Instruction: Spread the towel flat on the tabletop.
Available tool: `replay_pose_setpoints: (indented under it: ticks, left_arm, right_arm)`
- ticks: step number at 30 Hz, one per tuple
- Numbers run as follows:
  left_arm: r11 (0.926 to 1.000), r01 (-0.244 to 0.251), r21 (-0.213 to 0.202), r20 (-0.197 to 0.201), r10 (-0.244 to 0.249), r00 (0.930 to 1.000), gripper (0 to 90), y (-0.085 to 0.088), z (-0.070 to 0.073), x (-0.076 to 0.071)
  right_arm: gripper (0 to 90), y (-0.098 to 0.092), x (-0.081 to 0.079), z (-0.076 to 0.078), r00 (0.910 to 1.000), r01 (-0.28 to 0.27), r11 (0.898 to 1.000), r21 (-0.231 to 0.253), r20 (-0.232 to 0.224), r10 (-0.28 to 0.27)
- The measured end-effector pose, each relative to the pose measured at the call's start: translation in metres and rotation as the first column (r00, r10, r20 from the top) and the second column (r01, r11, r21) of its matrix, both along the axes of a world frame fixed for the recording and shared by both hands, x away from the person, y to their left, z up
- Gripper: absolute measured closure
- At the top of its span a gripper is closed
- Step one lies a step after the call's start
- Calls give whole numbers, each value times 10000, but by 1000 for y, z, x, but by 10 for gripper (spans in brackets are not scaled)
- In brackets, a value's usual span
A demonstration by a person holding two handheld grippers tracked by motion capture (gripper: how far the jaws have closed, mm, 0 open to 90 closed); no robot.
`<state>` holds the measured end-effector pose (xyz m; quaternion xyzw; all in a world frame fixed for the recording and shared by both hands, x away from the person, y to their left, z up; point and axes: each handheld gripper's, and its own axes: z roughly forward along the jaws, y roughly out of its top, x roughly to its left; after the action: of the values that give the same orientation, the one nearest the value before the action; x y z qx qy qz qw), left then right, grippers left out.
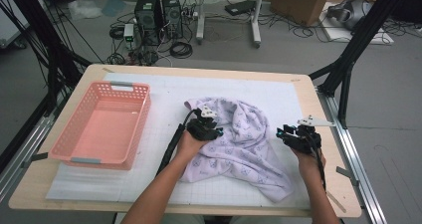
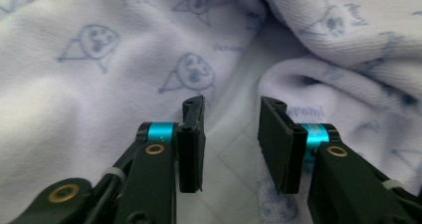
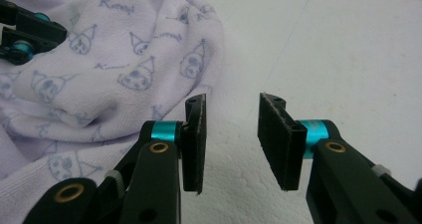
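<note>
Left gripper hovers over the lilac towel, crumpled mid-surface at 3 o'clock of the pink basket, fingers parted and empty. Right gripper, equally parted, waits beside the hem. Best pinch 1 fold edge cleanly.

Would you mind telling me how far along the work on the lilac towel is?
Early stage. Done: nothing visibly; the towel lies crumpled on the white mat. In hand: the left gripper hovers open above its folds; the right gripper waits open beside its edge. Left: gripping and handling it; the pink basket holds nothing.
</note>
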<state>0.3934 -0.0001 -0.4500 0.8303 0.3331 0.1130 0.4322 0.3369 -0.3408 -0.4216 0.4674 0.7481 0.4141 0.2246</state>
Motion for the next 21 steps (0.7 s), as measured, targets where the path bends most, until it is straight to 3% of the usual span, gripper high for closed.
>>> replay_pose_setpoints:
  ticks: [4, 8, 13, 15, 16, 18, 21]
  left_arm:
    - [9960, 892, 59, 99, -893, 9960, 553, -9, 0, -6]
    - [9852, 1679, -350, -147, -1685, 9856, 510, -13, -1, -11]
    - [9537, 2855, -945, -351, -2898, 9564, 502, -22, 1, -20]
    - [9425, 3229, -861, -312, -3265, 9447, 503, -28, 1, -25]
    - [9394, 3357, -690, -233, -3379, 9409, 508, -30, 1, -27]
    - [9386, 3406, -541, -169, -3420, 9396, 533, -33, 1, -30]
    - [9324, 3595, -375, -328, -3607, 9321, 693, -35, 2, -32]
  right_arm:
    - [633, 1, 0, 0, 10000, -22, 10000, 5, 13, 22]
    - [632, 1, 0, 0, 10000, -8, 10000, 55, -8, 8]
    - [633, 1, 0, 0, 10000, -10, 10000, 57, -9, 10]
    - [634, 1, 0, 0, 10000, -13, 10000, 36, -1, 13]
    - [634, 1, 0, 0, 10000, -3, 10000, 42, -9, 3]
    - [636, 1, 1, 0, 10000, 18, 10000, 52, -3, -18]
    - [637, 2, 1, -1, 10000, 20, 10000, 46, 20, -21]
